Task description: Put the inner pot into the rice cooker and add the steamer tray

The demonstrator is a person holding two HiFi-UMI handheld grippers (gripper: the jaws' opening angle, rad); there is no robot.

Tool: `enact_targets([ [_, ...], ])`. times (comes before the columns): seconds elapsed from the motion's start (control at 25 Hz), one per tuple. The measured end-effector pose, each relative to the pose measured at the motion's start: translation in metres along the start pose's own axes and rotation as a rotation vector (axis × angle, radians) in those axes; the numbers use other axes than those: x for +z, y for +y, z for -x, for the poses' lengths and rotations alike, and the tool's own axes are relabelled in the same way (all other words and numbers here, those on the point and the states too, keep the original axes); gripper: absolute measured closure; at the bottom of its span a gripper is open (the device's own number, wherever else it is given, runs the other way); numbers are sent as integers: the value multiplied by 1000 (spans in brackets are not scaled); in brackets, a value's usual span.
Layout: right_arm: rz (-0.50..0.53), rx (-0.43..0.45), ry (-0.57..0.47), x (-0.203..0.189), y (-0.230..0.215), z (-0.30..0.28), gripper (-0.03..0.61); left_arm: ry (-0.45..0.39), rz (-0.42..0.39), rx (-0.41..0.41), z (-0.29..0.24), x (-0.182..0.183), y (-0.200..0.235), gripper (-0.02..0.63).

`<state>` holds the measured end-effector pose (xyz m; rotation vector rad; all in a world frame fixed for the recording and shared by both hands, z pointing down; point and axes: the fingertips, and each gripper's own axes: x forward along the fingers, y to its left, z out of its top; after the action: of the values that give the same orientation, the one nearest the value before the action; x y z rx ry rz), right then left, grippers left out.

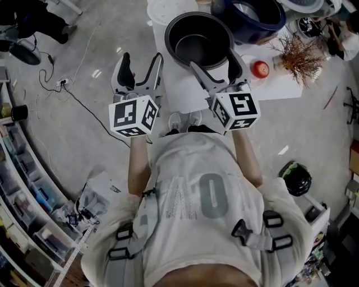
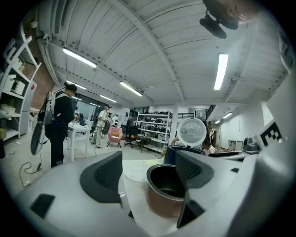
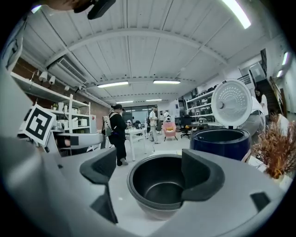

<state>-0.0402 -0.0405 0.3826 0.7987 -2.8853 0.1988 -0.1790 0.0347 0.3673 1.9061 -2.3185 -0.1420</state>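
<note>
A dark inner pot [image 1: 199, 42] stands upright on the white table [image 1: 179, 95], just ahead of both grippers. My right gripper [image 1: 220, 70] is open, its fingers reaching the pot's near rim without pressing on it; in the right gripper view the pot [image 3: 159, 185] fills the gap between the jaws of this gripper [image 3: 150, 173]. My left gripper [image 1: 140, 70] is open and empty, left of the pot [image 2: 169, 187]. Behind the pot the dark blue rice cooker [image 1: 255, 17] has its white lid [image 3: 233, 104] raised. A white perforated steamer tray [image 1: 165, 11] lies at the table's far left.
A red round object [image 1: 259, 69] and a dried plant [image 1: 297, 53] sit on the table's right part. Cables [image 1: 61, 84] run over the floor at left, beside shelves [image 1: 22, 185]. A person with a backpack [image 2: 58, 125] stands far off.
</note>
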Motion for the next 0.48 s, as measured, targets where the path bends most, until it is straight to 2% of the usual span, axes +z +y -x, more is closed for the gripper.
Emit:
enact_targets([
  [0.36,-43,-25,15,-5,-18,12,149,13,27,25,3,2,3,275],
  [0.48,-58,-42,4,-5,-31,22,149,8,9,23,-1,6,-4,275],
])
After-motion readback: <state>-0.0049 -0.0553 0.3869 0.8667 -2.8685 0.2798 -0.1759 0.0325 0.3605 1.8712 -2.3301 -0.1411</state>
